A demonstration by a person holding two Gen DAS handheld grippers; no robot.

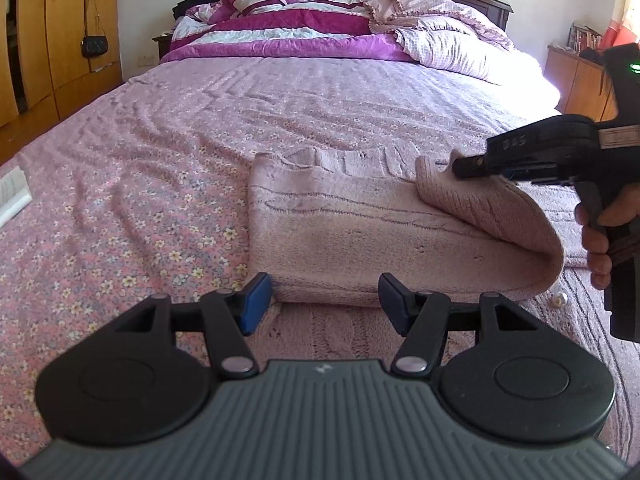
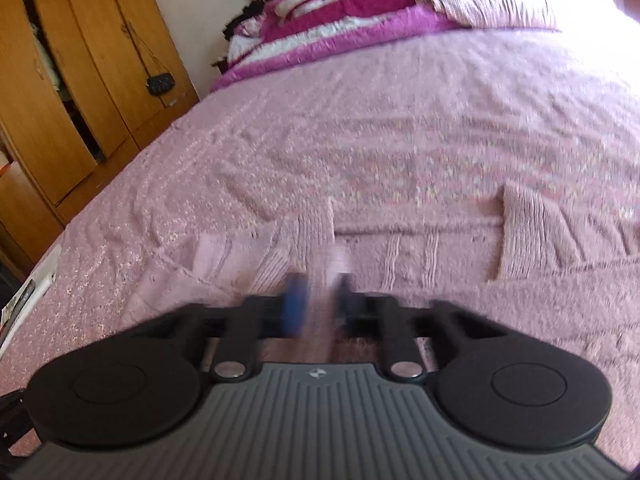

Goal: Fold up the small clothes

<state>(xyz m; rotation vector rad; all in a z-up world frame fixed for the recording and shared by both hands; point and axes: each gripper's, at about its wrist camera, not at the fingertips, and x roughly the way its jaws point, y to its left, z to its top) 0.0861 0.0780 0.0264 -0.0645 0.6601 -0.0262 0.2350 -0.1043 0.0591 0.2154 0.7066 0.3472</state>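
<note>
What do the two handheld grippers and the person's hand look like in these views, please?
The left gripper has black linkage arms with silver pivot pins, two round black discs, blue pads and a ribbed grey body with a small emblem. The right gripper matches it; seen from the side, it is black with faint handwritten marking, a white label and a green light. The bare hand grips its black handle.

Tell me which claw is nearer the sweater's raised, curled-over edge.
Right. The right claw is pinching that curled edge of the pink sweater, holding it up. The left claw hangs open at the near fold, away from it.
</note>
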